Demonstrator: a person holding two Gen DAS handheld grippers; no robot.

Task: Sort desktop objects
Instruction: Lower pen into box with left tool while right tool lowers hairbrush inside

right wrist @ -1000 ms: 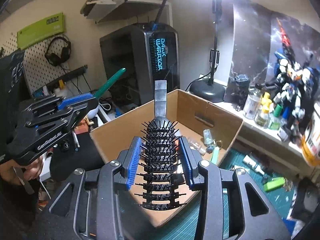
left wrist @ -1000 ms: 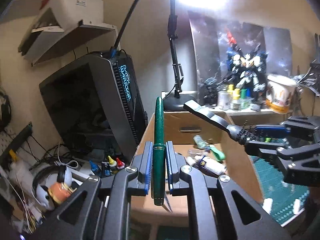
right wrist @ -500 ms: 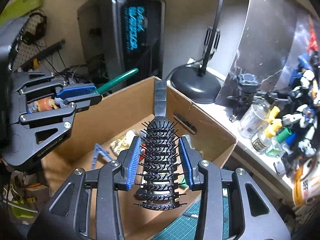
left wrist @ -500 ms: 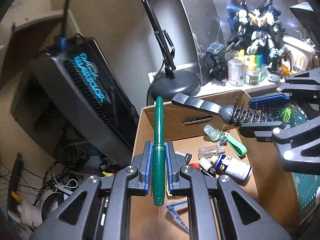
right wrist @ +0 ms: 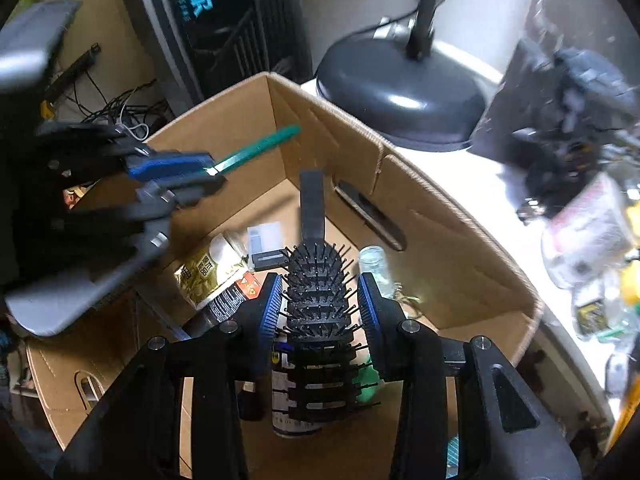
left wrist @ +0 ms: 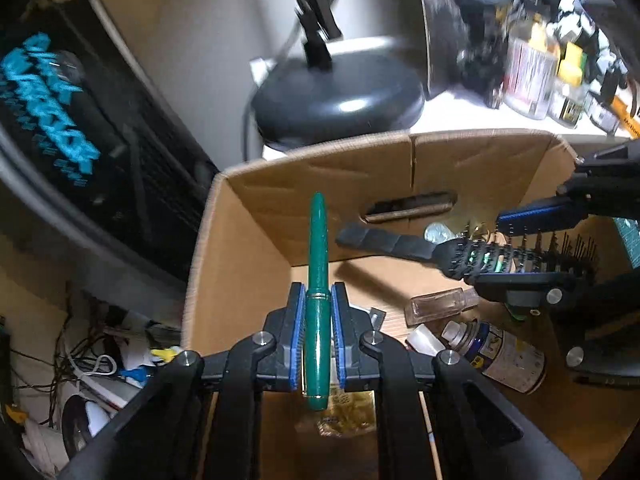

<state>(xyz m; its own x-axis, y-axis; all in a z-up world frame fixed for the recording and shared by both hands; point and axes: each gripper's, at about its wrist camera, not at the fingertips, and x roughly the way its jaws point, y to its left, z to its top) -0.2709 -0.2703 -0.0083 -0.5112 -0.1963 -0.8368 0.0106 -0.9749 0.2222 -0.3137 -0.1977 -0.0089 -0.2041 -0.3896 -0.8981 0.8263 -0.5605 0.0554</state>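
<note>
My left gripper (left wrist: 317,312) is shut on a green pen (left wrist: 318,280) that points forward over the open cardboard box (left wrist: 240,208). My right gripper (right wrist: 318,304) is shut on a black vented hairbrush (right wrist: 318,304), handle forward, held over the same box (right wrist: 460,240). In the left wrist view the right gripper (left wrist: 532,248) and the hairbrush (left wrist: 460,254) come in from the right. In the right wrist view the left gripper (right wrist: 176,176) and the pen (right wrist: 256,148) come in from the left. Both grippers are above the box interior.
The box holds a spray can (left wrist: 500,350), a clear small bottle (left wrist: 438,304), a gold packet (right wrist: 204,272) and other small items. A black lamp base (left wrist: 340,104) stands behind the box. A black PC tower (left wrist: 72,128) stands at the left. Bottles (left wrist: 528,72) crowd the white shelf.
Both grippers have moved forward and lower over the box, still holding the pen and the hairbrush. The box interior now fills both views.
</note>
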